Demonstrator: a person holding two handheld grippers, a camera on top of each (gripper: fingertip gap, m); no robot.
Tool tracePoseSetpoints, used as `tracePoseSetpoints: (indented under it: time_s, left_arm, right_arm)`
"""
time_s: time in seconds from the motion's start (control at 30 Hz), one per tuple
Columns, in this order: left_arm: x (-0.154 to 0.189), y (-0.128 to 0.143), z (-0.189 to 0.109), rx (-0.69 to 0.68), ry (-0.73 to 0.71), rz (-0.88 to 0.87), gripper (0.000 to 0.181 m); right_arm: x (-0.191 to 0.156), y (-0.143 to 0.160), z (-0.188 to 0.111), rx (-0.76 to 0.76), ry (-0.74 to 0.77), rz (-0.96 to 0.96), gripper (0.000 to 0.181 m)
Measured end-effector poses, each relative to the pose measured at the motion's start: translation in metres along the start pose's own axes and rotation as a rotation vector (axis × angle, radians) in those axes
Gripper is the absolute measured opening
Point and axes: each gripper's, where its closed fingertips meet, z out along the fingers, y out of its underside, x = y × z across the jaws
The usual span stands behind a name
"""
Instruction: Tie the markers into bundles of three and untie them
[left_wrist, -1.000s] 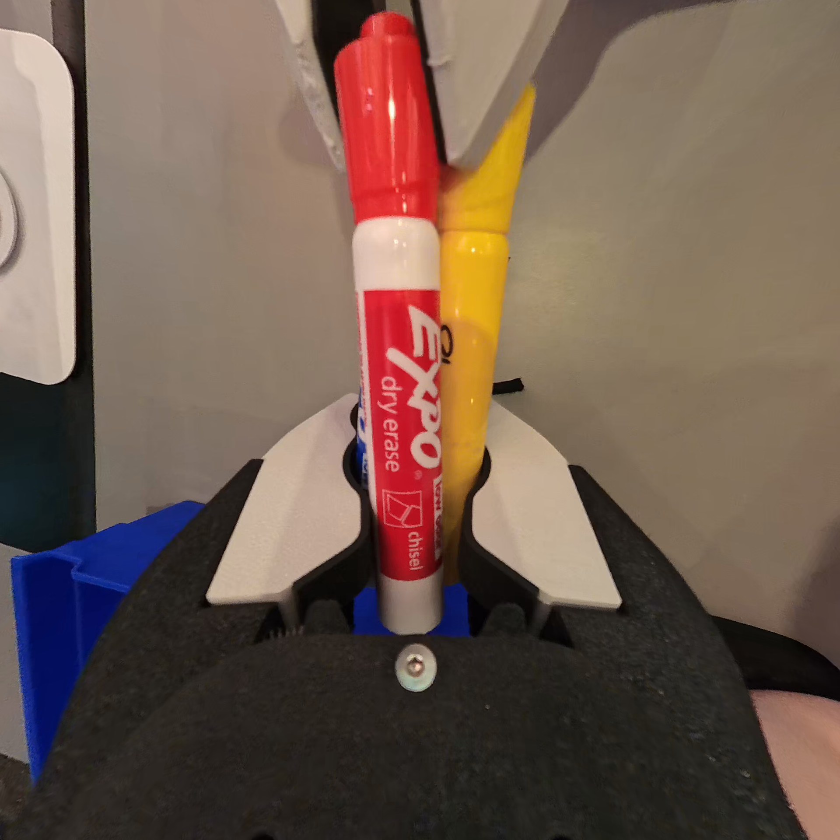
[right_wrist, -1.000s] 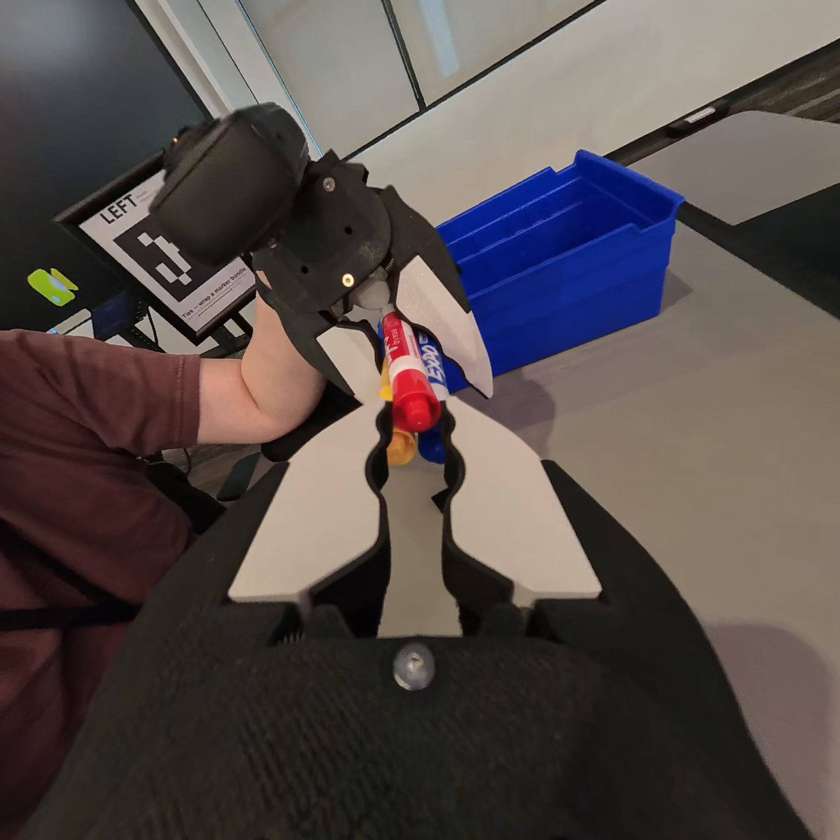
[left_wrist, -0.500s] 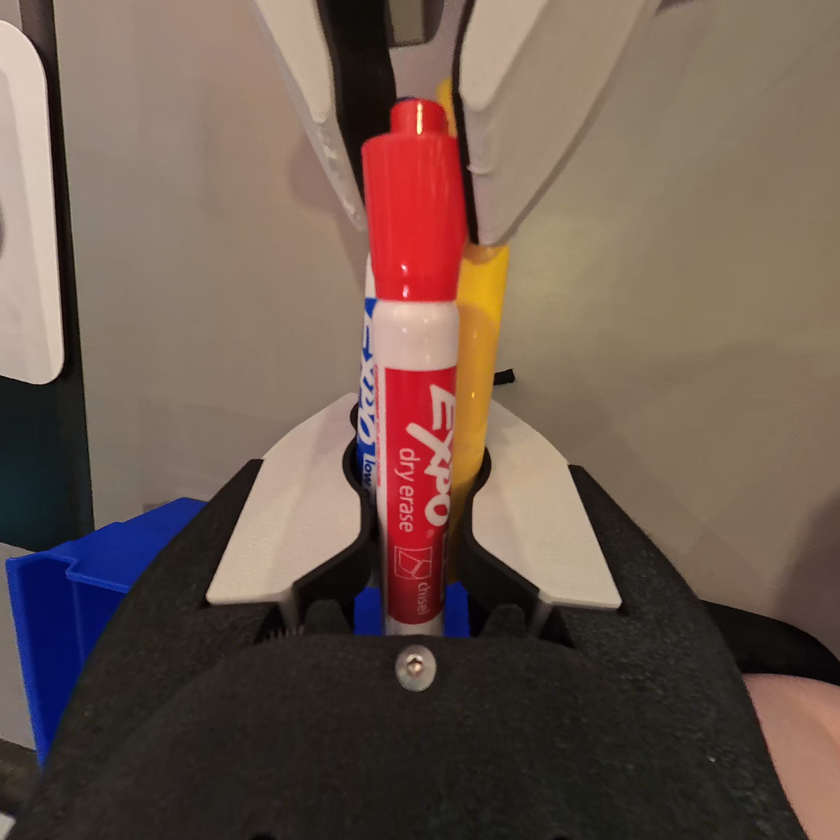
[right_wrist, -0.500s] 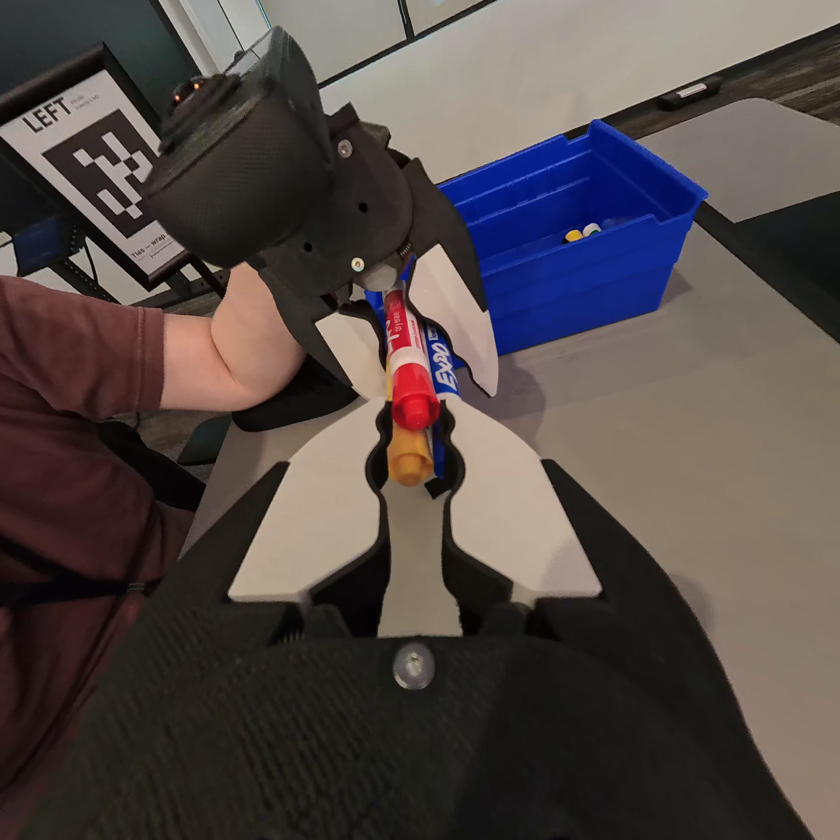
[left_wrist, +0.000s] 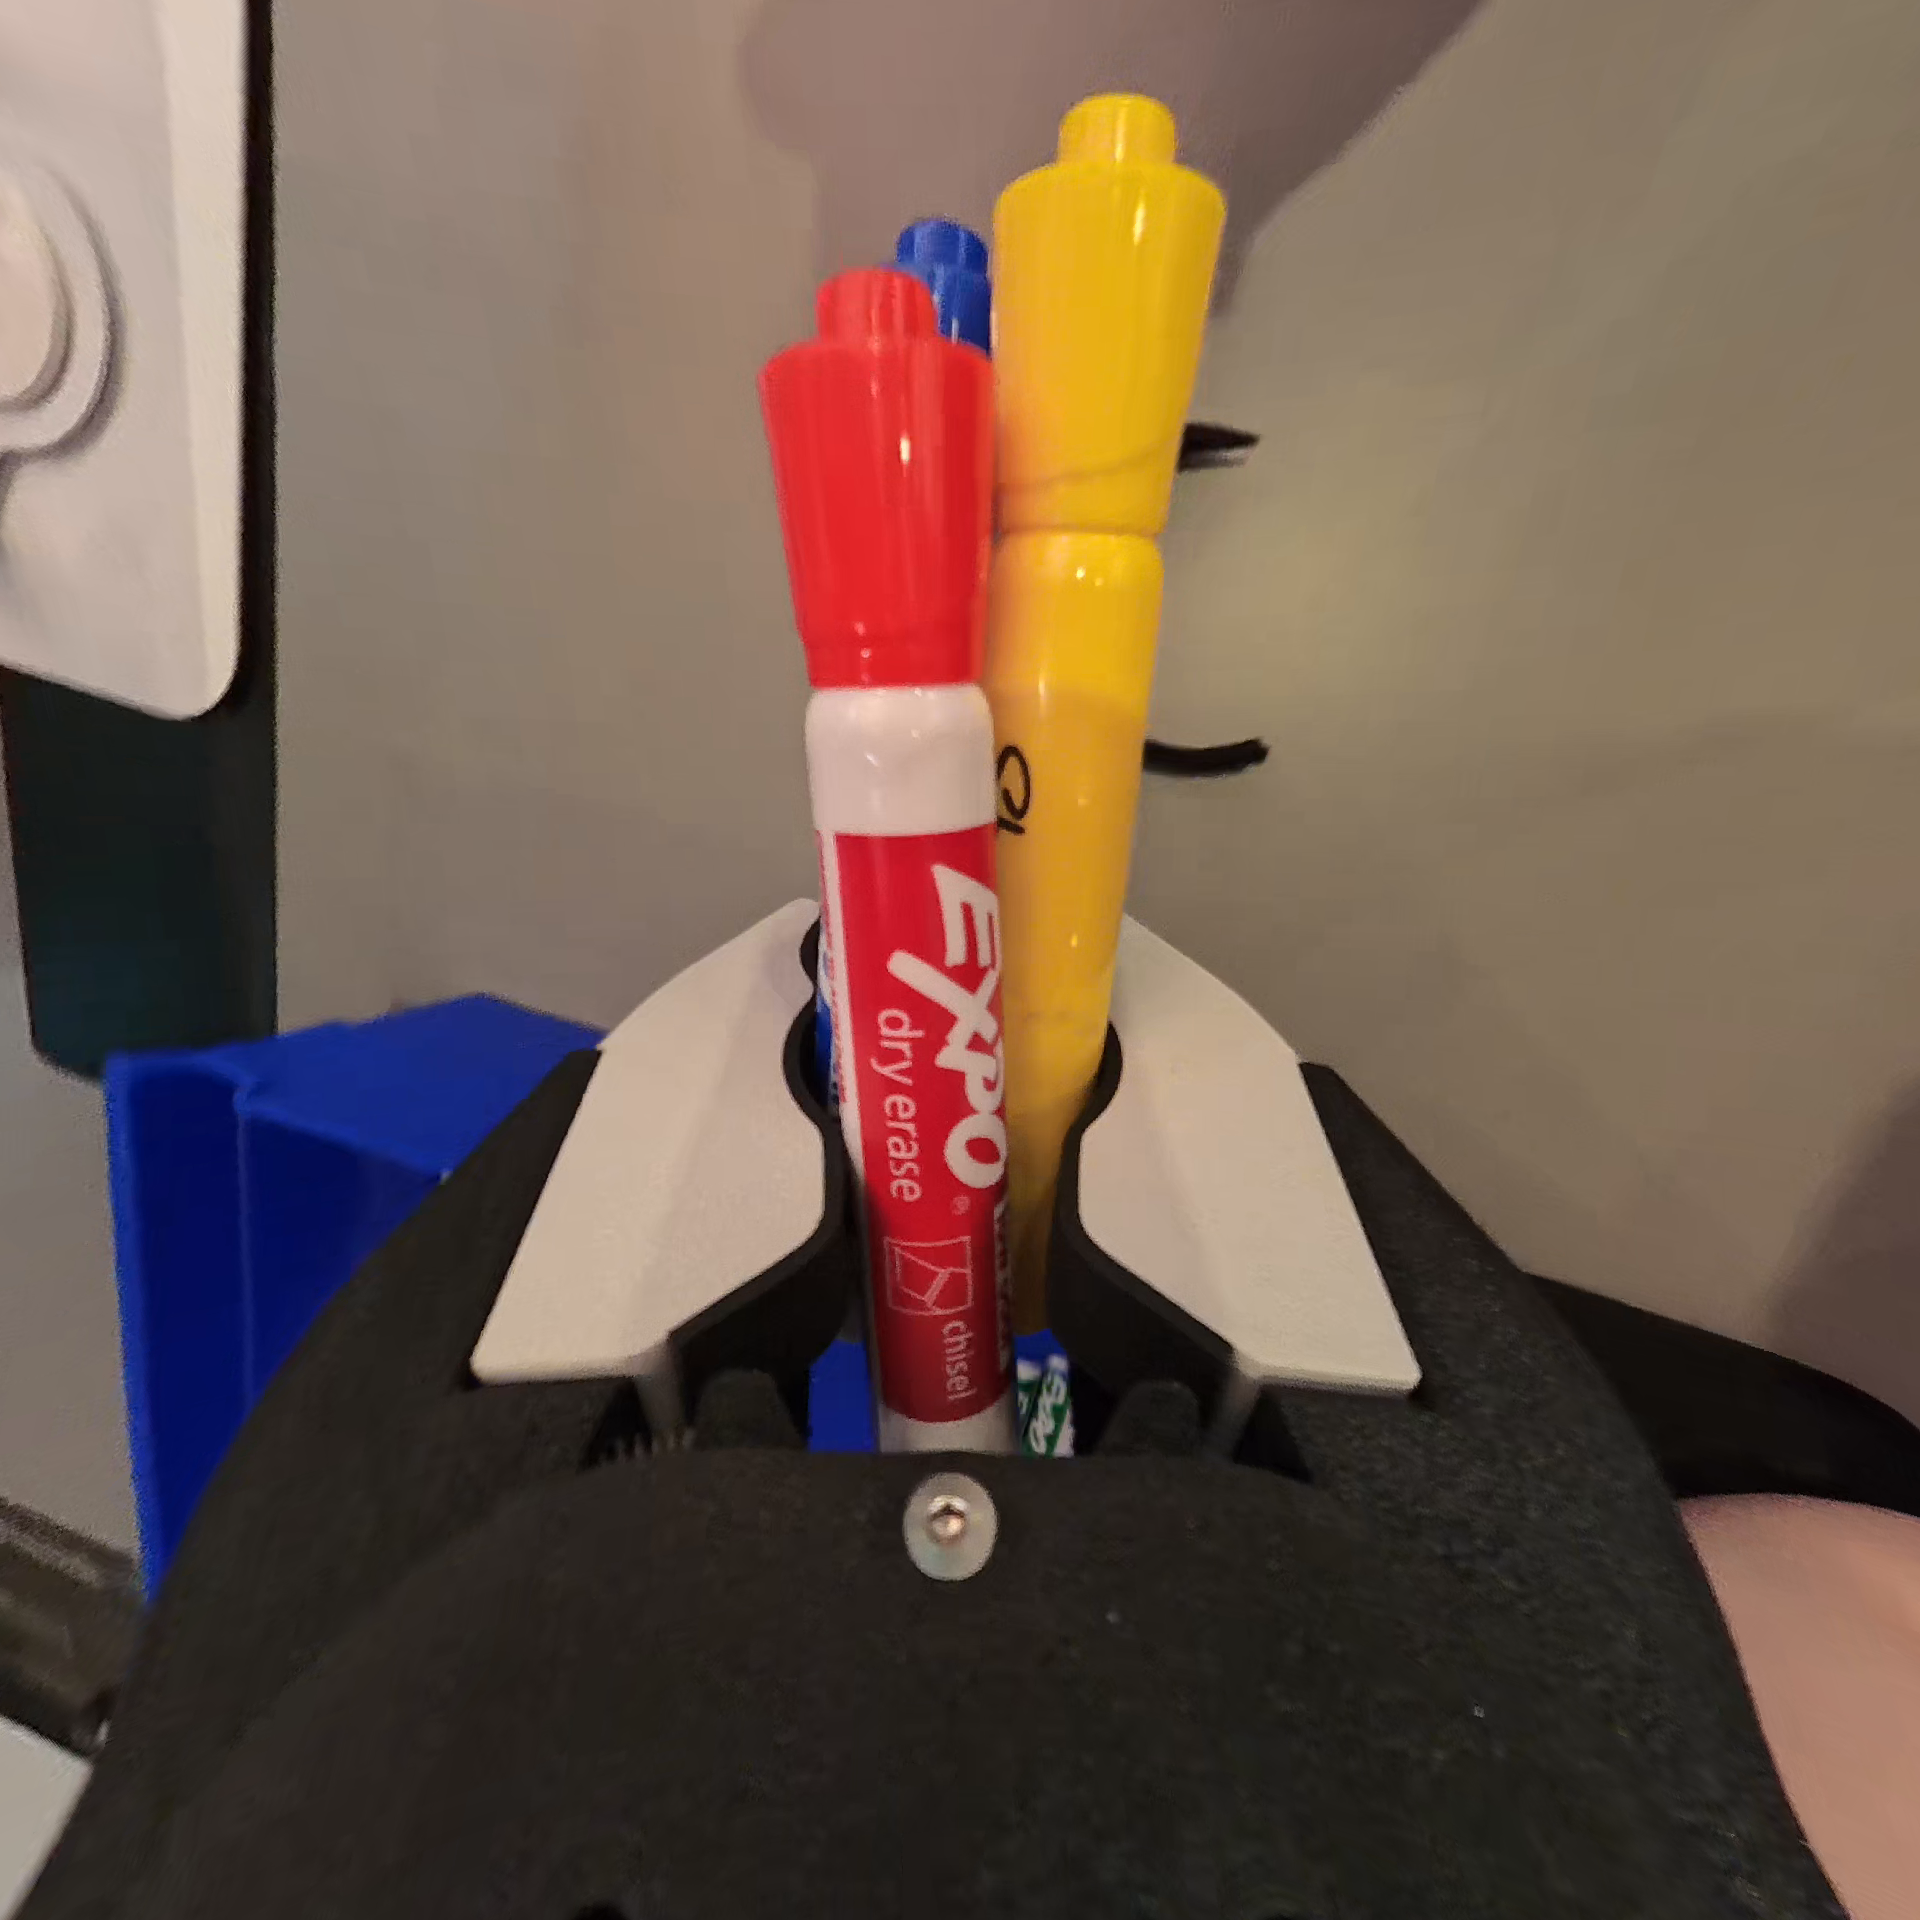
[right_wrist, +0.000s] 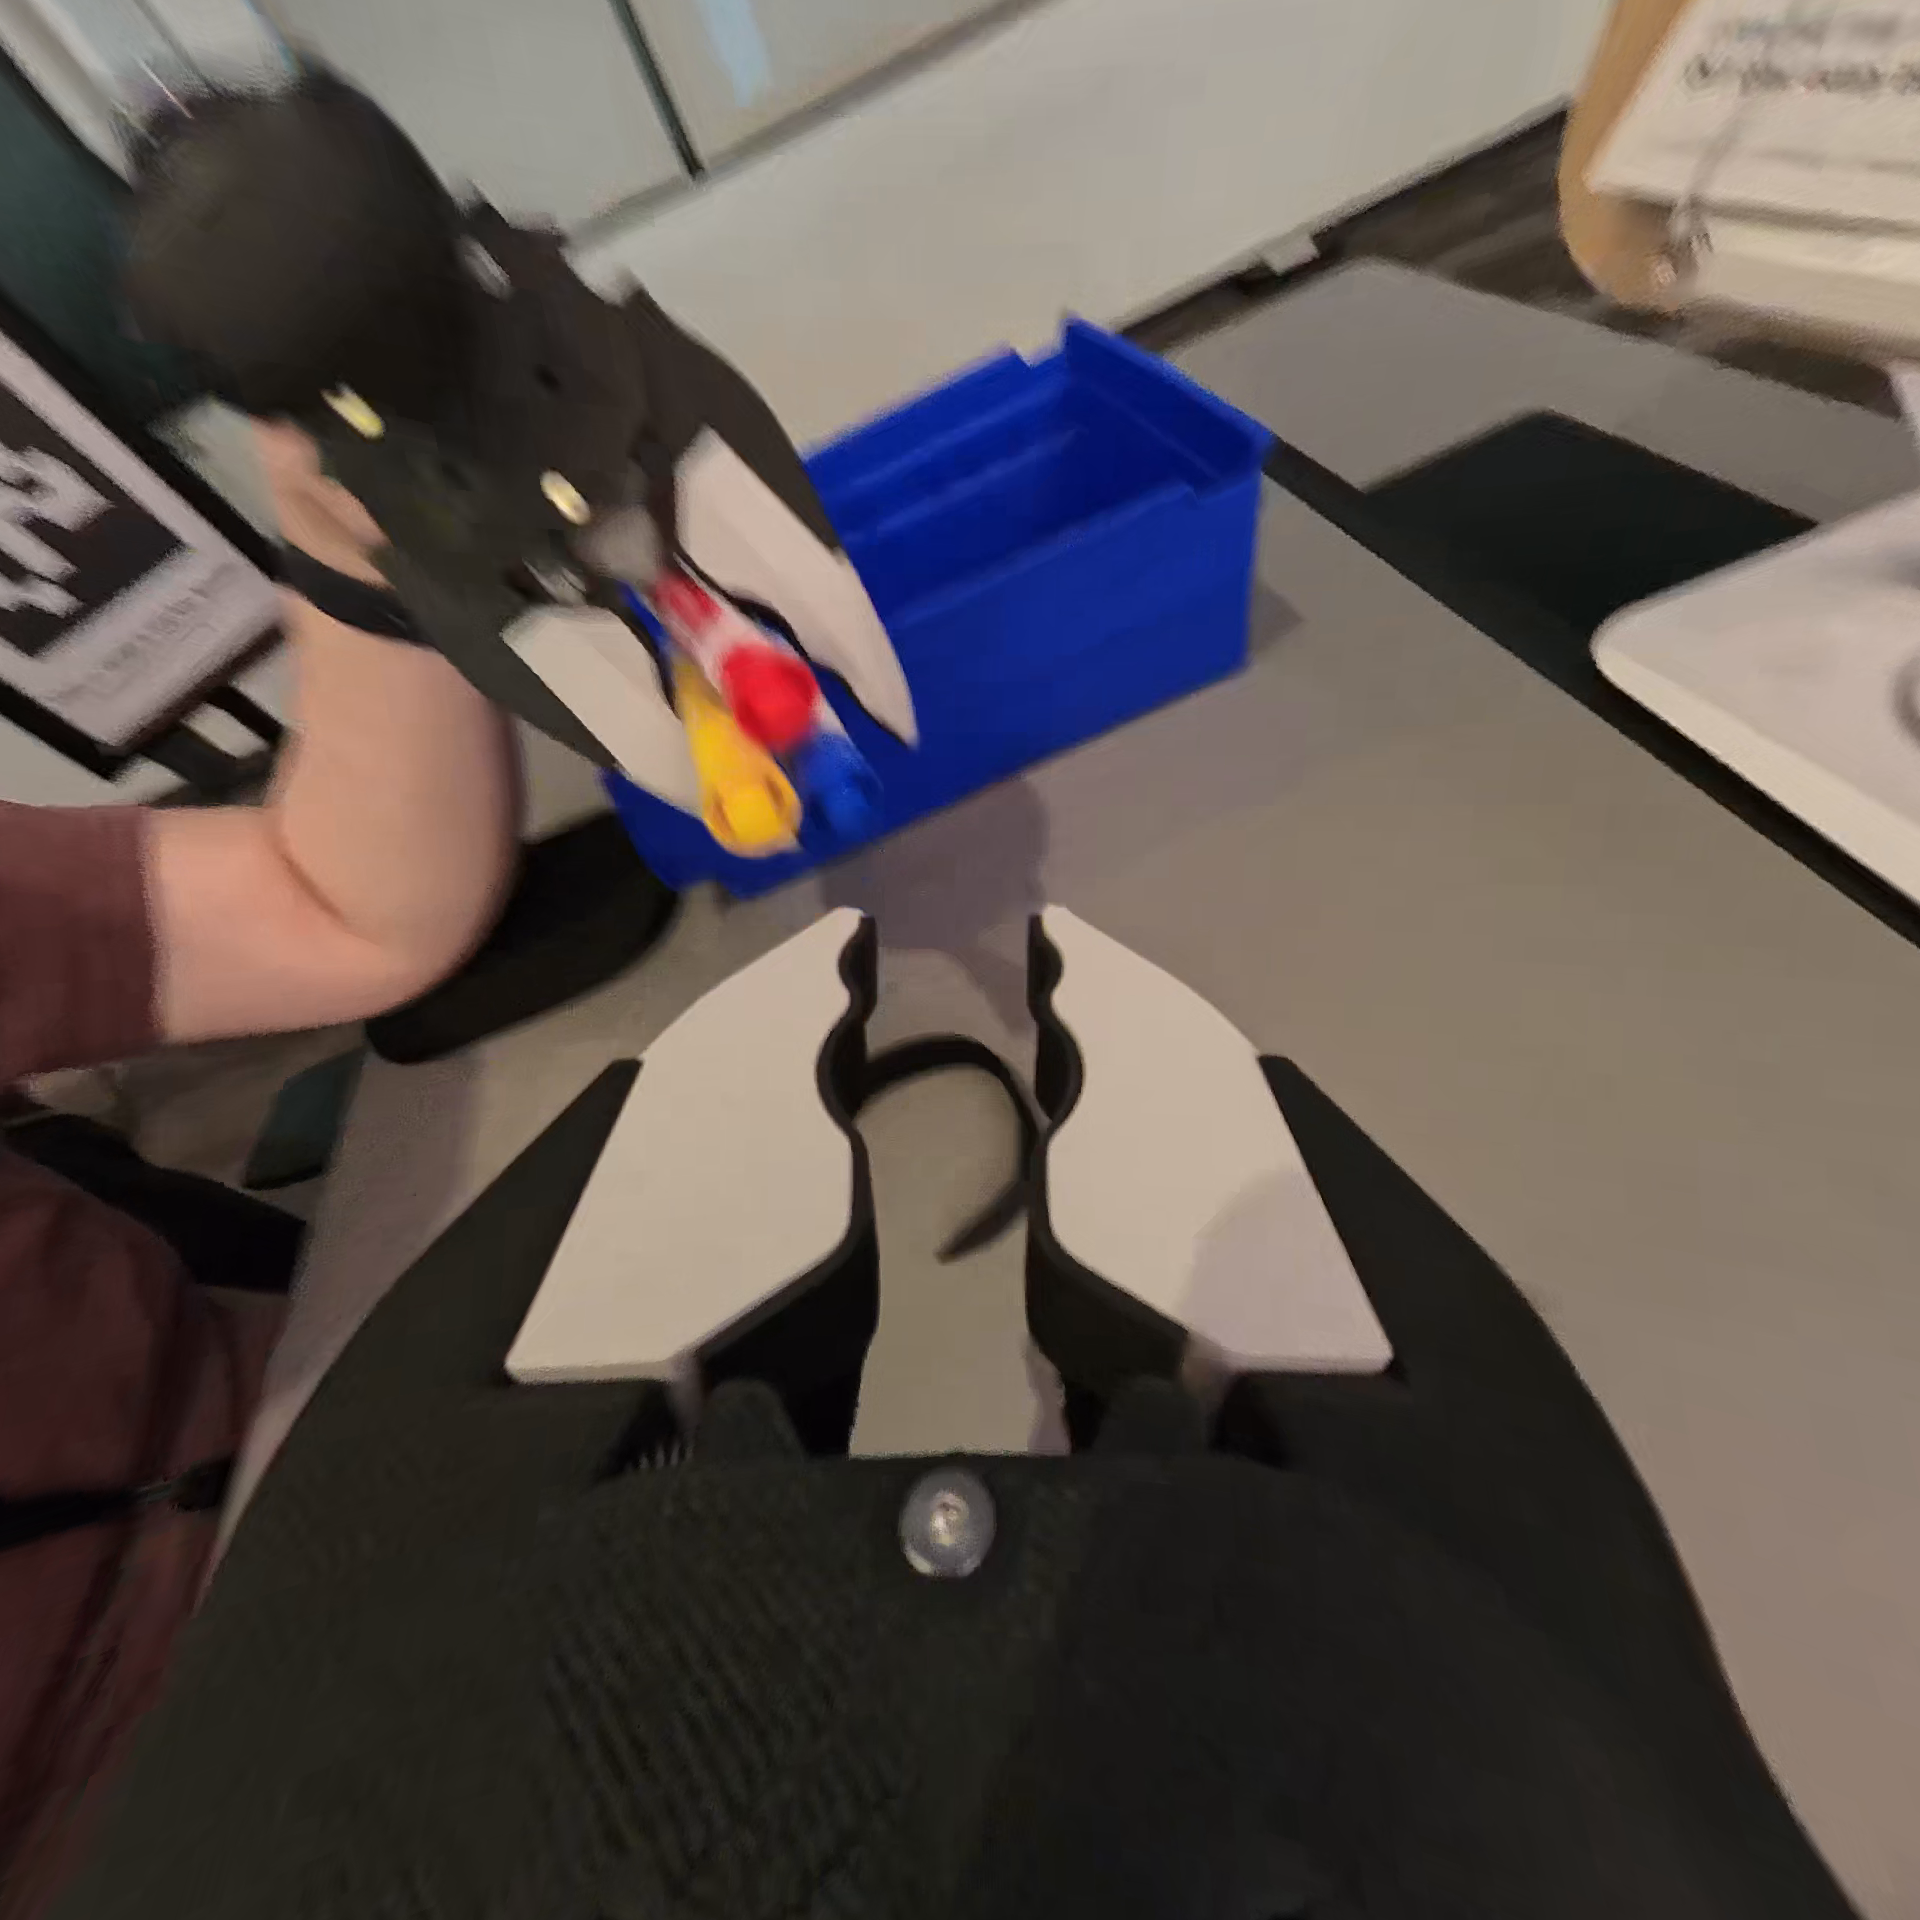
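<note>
My left gripper is shut on three markers side by side: a red marker, a yellow marker that sticks out farthest, and a blue marker mostly hidden behind the red one. In the right wrist view the left gripper holds them, caps forward, above the grey table. My right gripper is open and empty, apart from the markers. A black tie lies curled on the table, seen between its fingers. Ends of the tie show beside the yellow marker.
A blue bin stands on the table behind the left gripper; it also shows in the left wrist view, with a green-labelled marker glimpsed below. A person's arm is at left. A white object sits at right. My hands' fingertips stand some 12 centimetres from each other.
My right gripper has drawn back from the marker caps and now hangs over the black tie. The left gripper has tilted, and the caps stand free.
</note>
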Motion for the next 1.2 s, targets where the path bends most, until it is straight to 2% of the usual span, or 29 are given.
tracePoseSetpoints:
  time_s: [0.07,0.17,0.27,0.4,0.47,0.53,0.63,0.77,0.87,0.97,1.03,1.1,1.2]
  left_arm:
    - [-0.011,0.010,-0.009,0.001,-0.039,-0.046,0.044]
    - [-0.022,0.023,-0.022,0.013,-0.079,-0.096,0.044]
    - [-0.030,0.036,-0.029,-0.002,-0.119,-0.137,0.044]
    - [-0.033,0.038,-0.034,0.015,-0.125,-0.148,0.044]
    - [-0.032,0.036,-0.035,0.025,-0.121,-0.139,0.043]
    - [-0.030,0.032,-0.034,0.037,-0.116,-0.123,0.044]
    - [-0.029,0.031,-0.032,0.037,-0.108,-0.119,0.044]
    - [-0.027,0.029,-0.030,0.037,-0.098,-0.110,0.043]
    - [-0.028,0.029,-0.028,0.028,-0.099,-0.111,0.043]
    - [-0.025,0.027,-0.022,0.023,-0.081,-0.098,0.043]
    - [-0.026,0.024,-0.019,0.023,-0.078,-0.097,0.043]
    - [-0.027,0.023,-0.014,0.021,-0.066,-0.111,0.043]
    - [-0.033,0.027,-0.003,-0.015,-0.072,-0.139,0.043]
  right_arm:
    - [0.015,0.024,0.007,-0.134,0.088,0.003,0.024]
    - [0.026,0.070,0.016,-0.402,0.183,0.150,0.016]
    - [0.018,0.087,0.026,-0.485,0.214,0.218,0.013]
    - [0.024,0.108,0.028,-0.616,0.334,0.164,0.020]
    - [0.017,0.110,0.044,-0.615,0.265,0.133,0.020]
    - [0.013,0.111,0.060,-0.616,0.200,0.017,0.022]
    - [0.022,0.116,0.065,-0.665,0.228,-0.140,0.024]
    - [0.024,0.124,0.061,-0.681,0.191,-0.058,0.023]
    - [0.032,0.130,0.058,-0.685,0.188,0.014,0.006]
    - [0.033,0.132,0.055,-0.693,0.177,-0.018,0.004]
    - [0.039,0.122,0.050,-0.666,0.233,-0.061,0.004]
    - [0.038,0.098,0.043,-0.597,0.279,-0.139,0.004]
    - [0.041,0.061,0.015,-0.545,0.432,-0.298,0.004]
